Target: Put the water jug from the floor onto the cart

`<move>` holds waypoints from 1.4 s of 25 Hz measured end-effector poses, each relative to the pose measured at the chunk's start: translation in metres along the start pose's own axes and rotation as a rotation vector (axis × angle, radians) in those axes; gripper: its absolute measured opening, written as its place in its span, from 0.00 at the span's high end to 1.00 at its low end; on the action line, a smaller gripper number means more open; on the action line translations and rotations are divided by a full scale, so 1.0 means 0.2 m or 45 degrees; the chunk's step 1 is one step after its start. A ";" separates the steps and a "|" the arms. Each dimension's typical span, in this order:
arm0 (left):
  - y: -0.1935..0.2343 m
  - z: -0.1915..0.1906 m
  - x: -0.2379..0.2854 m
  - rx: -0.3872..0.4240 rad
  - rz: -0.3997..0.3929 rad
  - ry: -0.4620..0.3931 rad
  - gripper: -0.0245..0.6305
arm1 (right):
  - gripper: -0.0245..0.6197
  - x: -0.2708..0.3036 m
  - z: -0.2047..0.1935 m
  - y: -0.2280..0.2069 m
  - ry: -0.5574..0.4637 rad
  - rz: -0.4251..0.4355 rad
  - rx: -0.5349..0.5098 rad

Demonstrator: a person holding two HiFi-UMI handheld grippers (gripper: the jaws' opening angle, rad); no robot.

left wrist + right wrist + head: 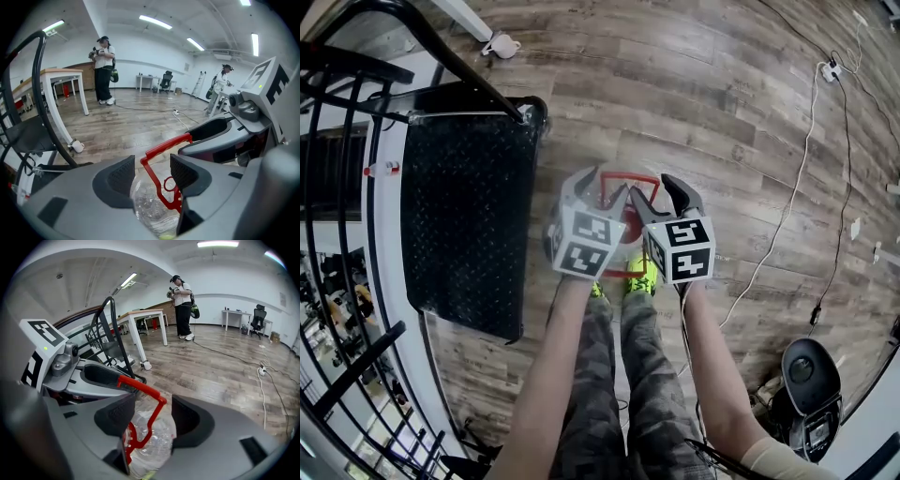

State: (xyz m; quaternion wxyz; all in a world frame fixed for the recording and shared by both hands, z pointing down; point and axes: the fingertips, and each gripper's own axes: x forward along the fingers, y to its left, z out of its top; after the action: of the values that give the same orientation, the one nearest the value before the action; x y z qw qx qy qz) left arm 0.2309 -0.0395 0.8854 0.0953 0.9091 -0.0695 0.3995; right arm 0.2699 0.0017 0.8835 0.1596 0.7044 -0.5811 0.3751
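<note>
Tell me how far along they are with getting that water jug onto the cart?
Nothing is done yet: the water jug stands on the floor beside the empty cart. In hand: the left gripper and right gripper are both over the jug, jaws open either side of its red handle, not gripping. Still to do: close, lift, set it on the cart.

water jug [630,178] on floor [722,122] | cart [469,216] left of jug
</note>
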 end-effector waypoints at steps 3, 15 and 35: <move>0.02 -0.01 0.02 0.002 0.004 -0.001 0.64 | 0.61 0.04 -0.01 -0.01 0.013 0.003 0.012; 0.04 0.01 0.10 -0.030 -0.028 -0.019 0.65 | 0.74 0.14 -0.02 -0.01 0.042 -0.009 -0.023; 0.01 -0.01 -0.09 0.107 0.072 -0.098 0.76 | 0.86 0.00 0.02 0.10 -0.072 -0.001 0.002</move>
State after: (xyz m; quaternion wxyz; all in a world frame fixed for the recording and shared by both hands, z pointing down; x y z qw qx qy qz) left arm 0.2167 -0.0394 0.8741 0.0431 0.9247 -0.0821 0.3693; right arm 0.2532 -0.0067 0.8772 0.1428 0.7150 -0.5849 0.3554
